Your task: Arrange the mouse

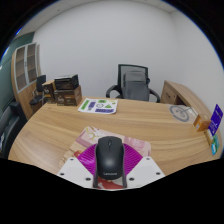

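Black plastic computer mouse [108, 157] sits between gripper [108, 172] fingers, long axis along them; jaws appear closed on its sides.

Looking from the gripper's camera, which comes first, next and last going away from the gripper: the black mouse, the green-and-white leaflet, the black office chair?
1. Black computer mouse, between the gripper fingers.
2. Green-and-white leaflet, farther along the wooden table.
3. Black office chair, behind the table.

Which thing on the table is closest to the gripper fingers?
The black mouse. It sits right between the gripper fingers on the wooden table. The colourful box and other items lie far beyond it, near the table's back edge.
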Available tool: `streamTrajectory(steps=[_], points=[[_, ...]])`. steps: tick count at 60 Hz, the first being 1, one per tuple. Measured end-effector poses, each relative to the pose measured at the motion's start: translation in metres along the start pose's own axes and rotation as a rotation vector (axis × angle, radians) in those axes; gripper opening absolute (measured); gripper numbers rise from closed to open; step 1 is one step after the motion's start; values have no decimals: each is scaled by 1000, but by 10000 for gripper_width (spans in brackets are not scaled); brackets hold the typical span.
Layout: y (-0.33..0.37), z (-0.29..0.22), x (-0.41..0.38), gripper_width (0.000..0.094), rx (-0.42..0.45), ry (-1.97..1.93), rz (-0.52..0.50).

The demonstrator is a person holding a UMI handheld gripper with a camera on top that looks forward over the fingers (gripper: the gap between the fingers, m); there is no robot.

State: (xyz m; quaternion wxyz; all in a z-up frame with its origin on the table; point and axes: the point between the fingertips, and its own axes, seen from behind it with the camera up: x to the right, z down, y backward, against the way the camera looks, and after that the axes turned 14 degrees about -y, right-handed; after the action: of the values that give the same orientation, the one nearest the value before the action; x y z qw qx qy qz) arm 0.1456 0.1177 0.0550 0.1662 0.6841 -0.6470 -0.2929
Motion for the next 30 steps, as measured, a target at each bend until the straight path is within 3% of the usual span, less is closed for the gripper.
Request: streamTrajectory(steps=[11,22,28,30], points=[[-30,47,6,332,-70,-6,37],[-36,53,18,377,-57,31,74],[-36,57,16,542,-74,39,67],[-32,58,15,720,-81,40,66]])
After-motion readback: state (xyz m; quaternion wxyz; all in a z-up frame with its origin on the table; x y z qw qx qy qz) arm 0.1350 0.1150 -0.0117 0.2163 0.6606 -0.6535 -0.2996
